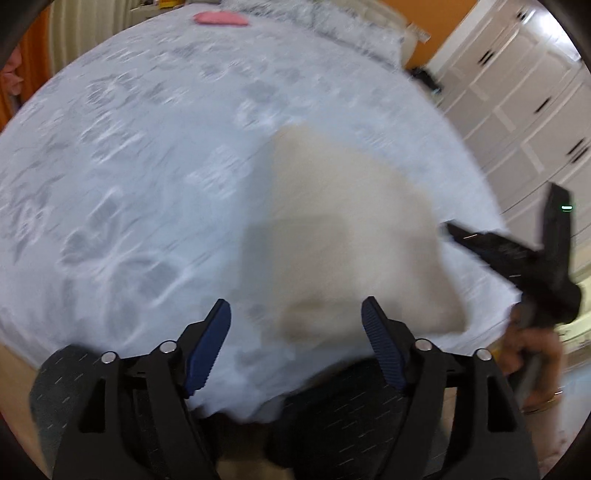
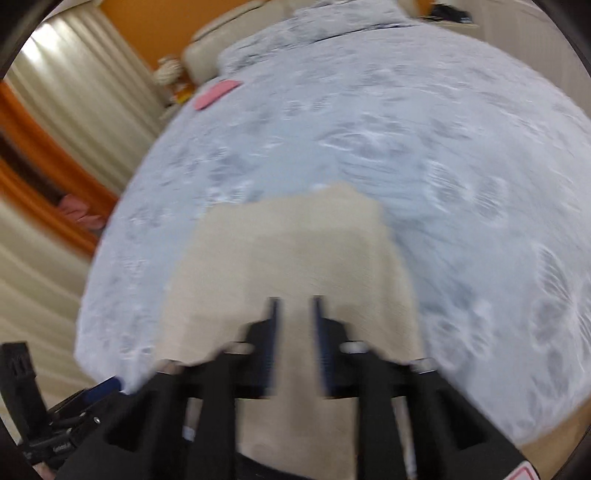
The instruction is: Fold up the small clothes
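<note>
A cream garment (image 1: 347,229) lies partly folded on the pale blue patterned bedspread (image 1: 129,166). Both views are motion-blurred. My left gripper (image 1: 295,347) is open and empty, just short of the garment's near edge. My right gripper (image 2: 295,332) hovers over the garment (image 2: 288,251) with its fingers a narrow gap apart; cream cloth shows between them, but I cannot tell whether they grip it. The right gripper also shows at the right edge of the left wrist view (image 1: 517,258), held in a hand.
A pink folded item (image 1: 221,18) lies at the far side of the bed, also in the right wrist view (image 2: 216,94). White wardrobe doors (image 1: 517,92) stand to the right. Curtains (image 2: 55,110) hang on the left. The bed's near edge is beneath the grippers.
</note>
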Tool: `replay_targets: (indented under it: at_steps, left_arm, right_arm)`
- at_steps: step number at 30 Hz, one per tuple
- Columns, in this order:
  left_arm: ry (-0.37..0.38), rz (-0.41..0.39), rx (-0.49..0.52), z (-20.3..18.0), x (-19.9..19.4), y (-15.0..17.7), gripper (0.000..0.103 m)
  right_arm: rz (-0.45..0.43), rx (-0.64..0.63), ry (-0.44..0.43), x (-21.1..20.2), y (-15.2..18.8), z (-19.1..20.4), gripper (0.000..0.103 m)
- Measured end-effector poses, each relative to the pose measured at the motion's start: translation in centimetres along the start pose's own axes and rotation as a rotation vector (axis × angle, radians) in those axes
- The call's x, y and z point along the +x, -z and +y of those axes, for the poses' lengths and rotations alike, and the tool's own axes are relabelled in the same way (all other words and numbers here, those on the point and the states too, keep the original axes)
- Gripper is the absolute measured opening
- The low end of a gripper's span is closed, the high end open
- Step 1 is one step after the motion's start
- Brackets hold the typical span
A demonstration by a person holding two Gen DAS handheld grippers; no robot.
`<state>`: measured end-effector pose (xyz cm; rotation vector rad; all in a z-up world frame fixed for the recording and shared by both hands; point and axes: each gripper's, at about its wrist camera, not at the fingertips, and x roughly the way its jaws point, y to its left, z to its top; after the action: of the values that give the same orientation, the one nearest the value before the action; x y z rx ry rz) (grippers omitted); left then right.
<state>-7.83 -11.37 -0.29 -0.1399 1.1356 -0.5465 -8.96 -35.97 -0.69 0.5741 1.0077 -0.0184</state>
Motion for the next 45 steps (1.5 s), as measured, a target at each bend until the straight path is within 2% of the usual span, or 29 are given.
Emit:
replay_targets:
  at_steps: [3, 4, 6, 7, 8, 10, 13, 15, 16, 19, 21, 22, 23, 25, 27, 29, 31, 32, 34, 36, 37, 38, 42, 45]
  left_arm:
    - [0.031, 0.01, 0.035, -2.7, 2.2, -1.2, 0.073]
    - [0.019, 0.025, 0.049, -3.4, 3.2, -1.3, 0.073]
    - [-0.039, 0.061, 0.083, -4.2, 5.8, -1.2, 0.075]
    - [-0.093, 0.058, 0.113, -4.5, 6.9, -0.9, 0.081]
    - [-0.112, 0.053, 0.128, -4.7, 7.3, -0.8, 0.087]
    - [-0.16, 0.057, 0.159, -4.8, 8.5, -0.5, 0.091]
    - [-0.158, 0.091, 0.104, -3.5, 9.6, -0.5, 0.096]
    - [-0.121, 0.121, 0.041, -2.4, 9.7, -0.7, 0.097]
    - [-0.112, 0.126, 0.029, -2.0, 9.7, -0.9, 0.097]
    - [-0.114, 0.118, 0.047, -2.3, 9.5, -0.6, 0.097]
    - [-0.121, 0.11, 0.053, -2.4, 9.5, -0.4, 0.097]
    - [-0.124, 0.109, 0.054, -2.4, 9.5, -0.4, 0.097]
    - [-0.128, 0.11, 0.059, -2.4, 9.5, -0.4, 0.097]
    - [-0.136, 0.114, 0.072, -2.7, 9.5, -0.1, 0.097]
    - [-0.154, 0.107, 0.086, -3.2, 9.4, -0.1, 0.097]
    - [-0.164, 0.103, 0.094, -3.3, 9.3, -0.1, 0.097]
    - [-0.17, 0.102, 0.095, -3.4, 9.2, -0.1, 0.097]
    - [-0.172, 0.1, 0.096, -3.4, 9.2, -0.1, 0.097]
    - [-0.182, 0.093, 0.104, -3.6, 9.2, 0.0, 0.097]
    - [-0.193, 0.087, 0.113, -3.7, 9.2, 0.1, 0.097]
    - [-0.197, 0.088, 0.117, -3.8, 9.3, 0.1, 0.097]
    - [-0.2, 0.088, 0.121, -3.9, 9.2, 0.1, 0.097]
    - [-0.198, 0.094, 0.137, -4.0, 9.1, 0.0, 0.097]
    - [-0.198, 0.093, 0.141, -4.2, 9.3, -0.2, 0.098]
  right_arm:
    - [0.024, 0.008, 0.041, 2.7, -2.0, -0.6, 0.0]
    - [0.034, 0.016, 0.063, 3.7, -2.6, -1.3, 0.0]
    - [0.069, 0.03, 0.106, 5.8, -2.9, -2.8, 0.0]
    - [0.086, 0.052, 0.114, 6.9, -3.1, -3.9, 0.0]
    - [0.09, 0.09, 0.085, 8.0, -3.2, -5.4, 0.0]
    - [0.084, 0.149, 0.026, 8.5, -3.7, -6.8, 0.0]
    - [0.092, 0.129, 0.047, 7.5, -4.1, -5.9, 0.0]
    - [0.041, 0.126, 0.043, 4.8, -3.4, -4.8, 0.0]
    - [0.01, 0.131, 0.029, 3.2, -2.6, -4.3, 0.004]
    - [-0.017, 0.165, 0.029, 0.9, 0.2, -4.2, 0.006]
    - [0.029, 0.19, 0.054, 1.0, 3.2, -5.0, 0.006]
    - [0.046, 0.19, 0.062, 1.4, 4.1, -5.3, 0.0]
    - [0.04, 0.2, 0.056, 1.5, 4.9, -5.9, 0.0]
    - [0.038, 0.241, 0.041, 0.6, 4.9, -6.3, 0.0]
    - [0.014, 0.247, 0.046, -1.4, 4.5, -5.7, 0.009]
    - [-0.008, 0.245, 0.039, -3.0, 4.9, -5.2, 0.027]
    - [0.009, 0.262, -0.002, -3.3, 5.7, -5.2, 0.045]
    - [0.029, 0.274, -0.02, -3.0, 6.3, -5.3, 0.049]
    - [0.093, 0.281, -0.021, -1.5, 7.3, -5.3, 0.049]
    - [0.096, 0.263, -0.013, -0.4, 8.1, -5.1, 0.042]
    - [0.084, 0.26, -0.014, -0.3, 8.1, -5.0, 0.016]
    - [0.062, 0.284, -0.033, -0.8, 7.9, -5.0, 0.013]
    - [-0.055, 0.272, -0.026, -3.6, 7.0, -4.6, 0.011]
    - [-0.034, 0.249, 0.027, -3.0, 7.1, -5.1, 0.011]
